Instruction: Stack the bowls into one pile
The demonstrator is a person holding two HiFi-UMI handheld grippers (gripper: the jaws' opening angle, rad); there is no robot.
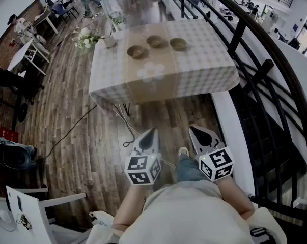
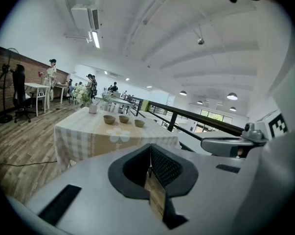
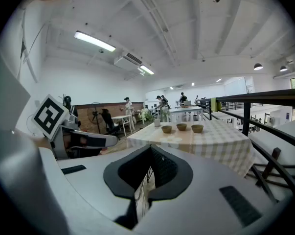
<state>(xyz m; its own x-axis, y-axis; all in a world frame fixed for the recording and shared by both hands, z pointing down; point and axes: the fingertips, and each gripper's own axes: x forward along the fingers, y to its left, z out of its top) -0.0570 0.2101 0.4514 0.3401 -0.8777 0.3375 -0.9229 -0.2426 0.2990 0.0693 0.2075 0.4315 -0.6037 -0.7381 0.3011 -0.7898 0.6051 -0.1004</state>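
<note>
Three brown bowls stand apart in a row on a checked-cloth table [image 1: 204, 70]: a left bowl [image 1: 137, 51], a middle bowl [image 1: 155, 41] and a right bowl [image 1: 177, 43]. They show small in the left gripper view as bowls [image 2: 123, 119] and in the right gripper view as bowls [image 3: 181, 127]. My left gripper [image 1: 149, 134] and right gripper [image 1: 199, 131] hang over the wooden floor, well short of the table. Both are shut with nothing between the jaws, the left gripper [image 2: 150, 156] and right gripper [image 3: 149, 158] pointing toward the table.
A vase of white flowers [image 1: 89, 38] stands at the table's far left corner. A black railing [image 1: 255, 70] runs along the right. A cable [image 1: 72, 128] lies on the floor at left, chairs [image 1: 10, 83] and desks beyond. A white chair [image 1: 28, 207] stands near left.
</note>
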